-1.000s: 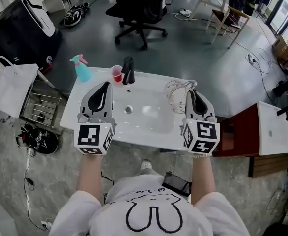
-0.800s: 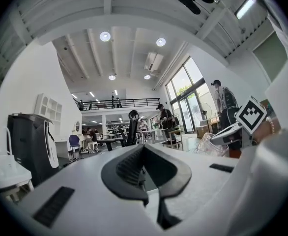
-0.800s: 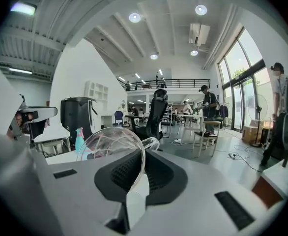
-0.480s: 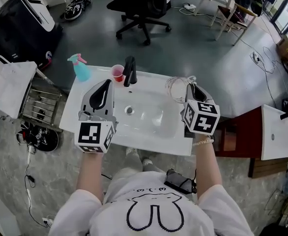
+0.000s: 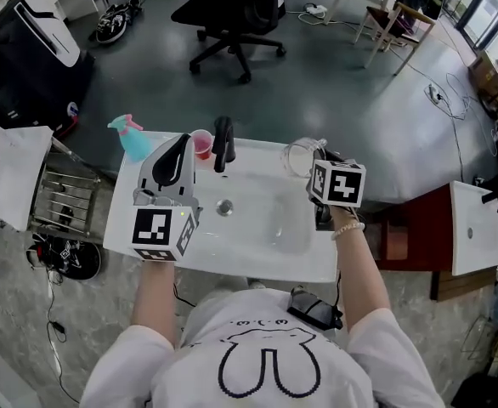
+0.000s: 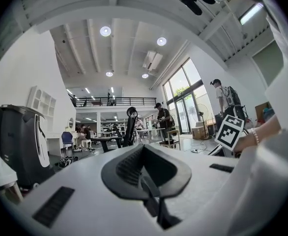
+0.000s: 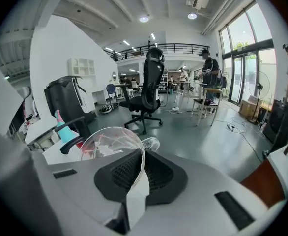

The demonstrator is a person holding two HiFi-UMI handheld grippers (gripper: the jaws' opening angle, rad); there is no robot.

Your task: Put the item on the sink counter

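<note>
A clear glass cup (image 5: 299, 155) hangs over the right rear of the white sink counter (image 5: 262, 260). My right gripper (image 5: 318, 158) is shut on the cup's rim (image 7: 115, 149), and the thin glass wall runs down between its black pads (image 7: 156, 173). My left gripper (image 5: 181, 144) hovers over the counter's left side, shut with nothing in it; in the left gripper view its pads (image 6: 127, 168) meet and only the room shows beyond them.
A black faucet (image 5: 223, 143), a small red cup (image 5: 202, 144) and a teal spray bottle (image 5: 132, 138) stand along the counter's back edge. The basin drain (image 5: 224, 206) lies mid-sink. A wire rack (image 5: 66, 198) stands left, a red-brown cabinet (image 5: 410, 228) right, an office chair (image 5: 223, 15) beyond.
My right gripper has lifted and tipped up with the glass cup, drifting toward the counter's back right. The left gripper has barely moved.
</note>
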